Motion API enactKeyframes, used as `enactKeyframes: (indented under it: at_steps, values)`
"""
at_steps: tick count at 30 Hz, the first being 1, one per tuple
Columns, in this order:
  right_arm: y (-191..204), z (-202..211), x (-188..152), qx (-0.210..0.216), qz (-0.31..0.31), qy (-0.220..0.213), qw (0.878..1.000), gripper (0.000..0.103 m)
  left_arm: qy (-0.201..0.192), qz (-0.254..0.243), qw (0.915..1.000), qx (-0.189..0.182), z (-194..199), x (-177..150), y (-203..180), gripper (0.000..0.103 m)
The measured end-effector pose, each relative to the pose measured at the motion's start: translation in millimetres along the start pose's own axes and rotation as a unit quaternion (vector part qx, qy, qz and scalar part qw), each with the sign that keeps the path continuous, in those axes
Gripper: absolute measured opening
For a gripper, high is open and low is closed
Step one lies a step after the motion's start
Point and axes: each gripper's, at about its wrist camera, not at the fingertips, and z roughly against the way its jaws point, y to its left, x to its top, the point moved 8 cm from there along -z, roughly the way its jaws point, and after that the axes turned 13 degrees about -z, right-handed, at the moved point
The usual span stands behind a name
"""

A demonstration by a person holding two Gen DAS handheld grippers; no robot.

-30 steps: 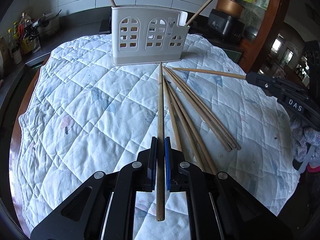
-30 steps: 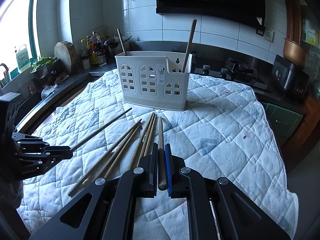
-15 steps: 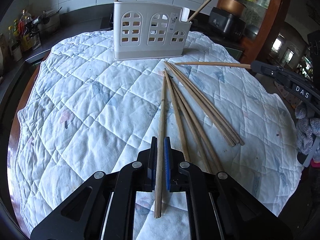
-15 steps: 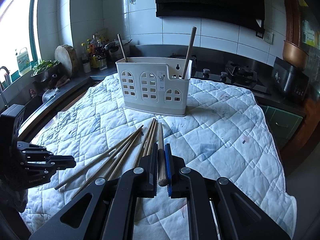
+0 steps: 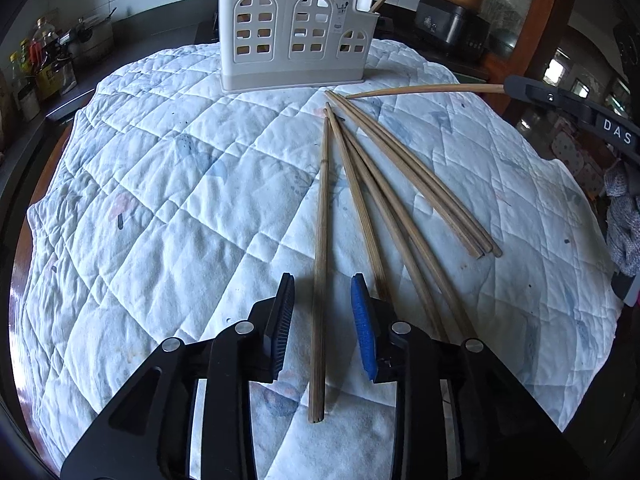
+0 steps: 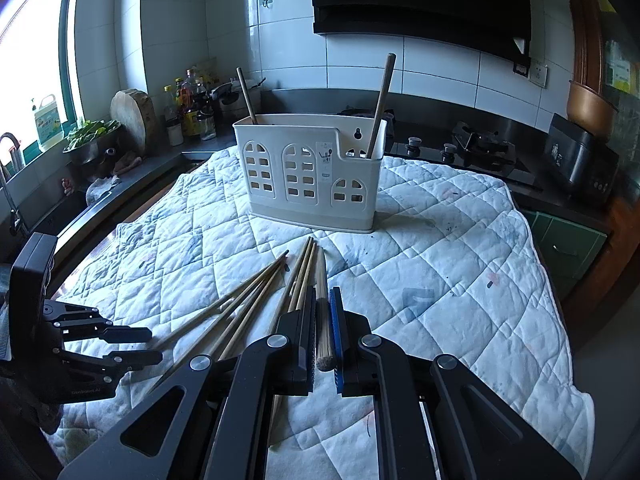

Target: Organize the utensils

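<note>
The left gripper (image 5: 322, 312) has its jaws apart, and one chopstick (image 5: 322, 240) lies between them on the quilt (image 5: 160, 208). No pad touches this stick, so it rests free, with its thin end toward the caddy (image 5: 296, 40). I judge that the jaws stand this wide so the stick can lie down flat without rolling.

The right gripper (image 6: 322, 332) is clamped on another stick (image 6: 321, 320). Its thick end shows between the pads and the rest points forward, toward the caddy. In the left view this stick (image 5: 420, 90) hangs just above the quilt, near the right foot of the caddy. It is held near the back end, probably so the tip can be lowered first into a compartment.

The other chopsticks (image 5: 400, 208) lie in a fan on the quilt, just to the right of the free stick, with their tips close together in front of the caddy. Two sticks already stand inside it, one (image 6: 246, 96) at the left end and one (image 6: 382, 104) in the low right part.

Behind the table there are bottles (image 6: 192, 104), a cutting board (image 6: 134, 118) and a stove (image 6: 460, 148), all well apart from the work. Nothing blocks the way to the caddy, but its tall front wall means the held stick must go up and over the rim.
</note>
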Motion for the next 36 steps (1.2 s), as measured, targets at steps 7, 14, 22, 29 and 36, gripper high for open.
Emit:
enactKeyframes:
  at_steps: [7, 14, 22, 29, 36]
  values:
    - [0, -1, -1, 0.0, 0.0, 0.001, 1.0, 0.007, 0.007, -0.002, 0.9998, 0.018, -3, -5, 3, 0.011]
    - [-1, 1, -1, 0.001, -0.002, -0.004, 1.0, 0.007, -0.012, -0.003, 0.9995, 0.029, 11, 5, 4, 0.006]
    - [2, 7, 13, 0.005, -0.007, -0.017, 1.0, 0.007, -0.073, 0.015, 0.9968, 0.029, 44, 39, 18, 0.006]
    - [15, 17, 43, 0.007, 0.011, -0.028, 1.0, 0.007, -0.107, 0.015, 0.9938, 0.025, 66, 70, 28, 0.006]
    - [19, 35, 99, 0.004, 0.025, -0.04, 0.999, 0.007, -0.12, 0.002, 0.9924, 0.03, 80, 112, 43, 0.006]
